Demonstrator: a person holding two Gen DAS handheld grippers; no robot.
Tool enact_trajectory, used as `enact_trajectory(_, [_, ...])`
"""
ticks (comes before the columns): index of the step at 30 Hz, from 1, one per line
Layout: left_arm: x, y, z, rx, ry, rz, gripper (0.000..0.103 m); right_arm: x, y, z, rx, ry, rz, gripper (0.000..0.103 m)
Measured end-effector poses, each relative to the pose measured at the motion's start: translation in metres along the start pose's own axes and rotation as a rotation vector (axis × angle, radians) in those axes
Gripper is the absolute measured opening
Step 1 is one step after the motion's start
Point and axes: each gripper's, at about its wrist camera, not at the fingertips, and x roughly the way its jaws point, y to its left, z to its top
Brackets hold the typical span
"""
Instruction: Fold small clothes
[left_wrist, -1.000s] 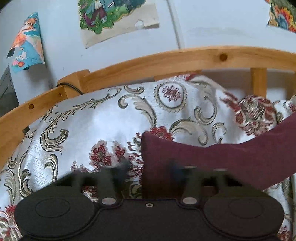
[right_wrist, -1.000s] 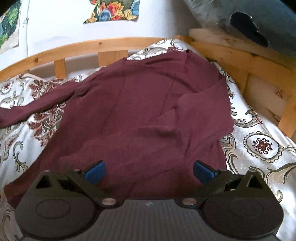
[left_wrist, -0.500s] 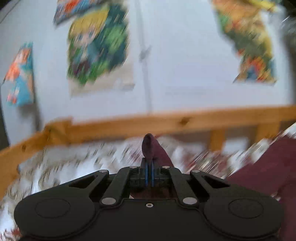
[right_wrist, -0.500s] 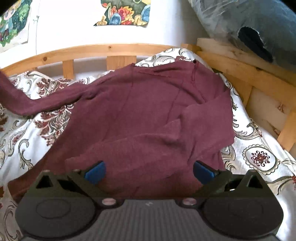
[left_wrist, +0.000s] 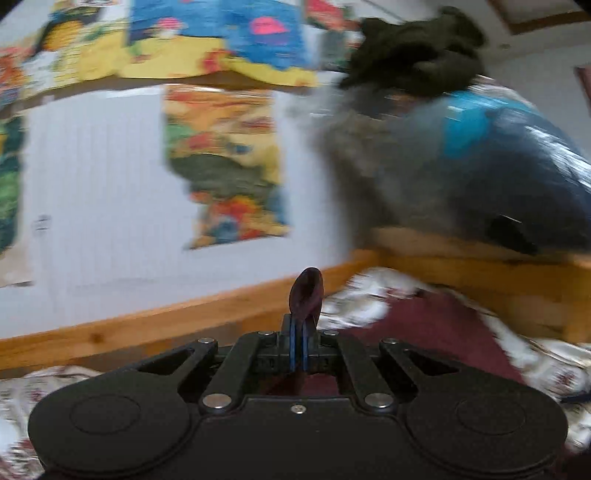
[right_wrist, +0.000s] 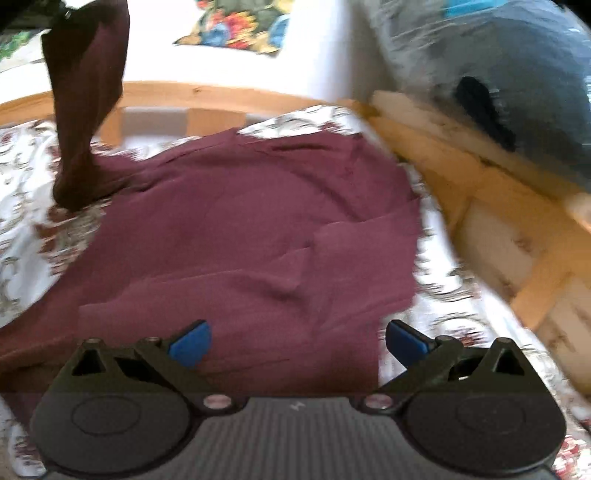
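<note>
A bed with a wooden frame is filling both views, its floral bedspread lying white, red and gold under the clothing. Behind the frame a white wall is carrying colourful posters, all of them blurred in the left wrist view. To the right of the bed a large bundle wrapped in clear plastic is sitting on the rail, with a dark green garment lying on top of it.

A maroon long-sleeved top is lying spread across the bedspread, its body mostly flat with a few soft creases and one sleeve folded across its lower part. Its other sleeve is rising steeply from the left shoulder area up toward the top left corner of the right wrist view, hanging taut and off the bed.

The left gripper is clenching the cuff of that sleeve, the blue pads pressed together with a loop of maroon cloth sticking up just beyond them, pointing roughly level toward the wall.

The right gripper is hovering over the near hem of the top, its blue pads standing wide apart with nothing between them
</note>
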Motion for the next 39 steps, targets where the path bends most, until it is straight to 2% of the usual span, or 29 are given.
enact_trajectory(4, [0.005, -0.039, -0.023, 0.013, 0.056, -0.124, 0.003, 0.008, -0.018, -0.002, -0.027, -0.016, -0.141, 0.103])
enact_trajectory(6, [0.009, -0.053, -0.035, 0.008, 0.107, -0.190, 0.003, 0.012, -0.028, -0.003, -0.005, -0.012, -0.170, 0.103])
enact_trajectory(9, [0.014, -0.075, -0.054, 0.028, 0.162, -0.248, 0.003, 0.015, -0.040, -0.005, 0.040, -0.004, -0.183, 0.103])
enact_trajectory(17, [0.012, -0.078, -0.090, -0.048, 0.288, -0.290, 0.003, 0.015, -0.041, -0.007, 0.076, -0.019, -0.236, 0.103])
enact_trajectory(21, [0.005, -0.080, -0.091, -0.074, 0.293, -0.322, 0.003, 0.012, -0.038, -0.005, 0.061, -0.041, -0.243, 0.103])
enact_trajectory(27, [0.001, -0.099, -0.098, 0.013, 0.315, -0.320, 0.004, 0.012, -0.044, -0.005, 0.087, -0.038, -0.239, 0.103])
enact_trajectory(34, [-0.006, -0.111, -0.105, 0.035, 0.334, -0.364, 0.004, 0.011, -0.052, -0.006, 0.117, -0.040, -0.251, 0.103])
enact_trajectory(39, [0.000, -0.118, -0.117, 0.064, 0.389, -0.386, 0.005, 0.011, -0.054, -0.006, 0.131, -0.037, -0.248, 0.103])
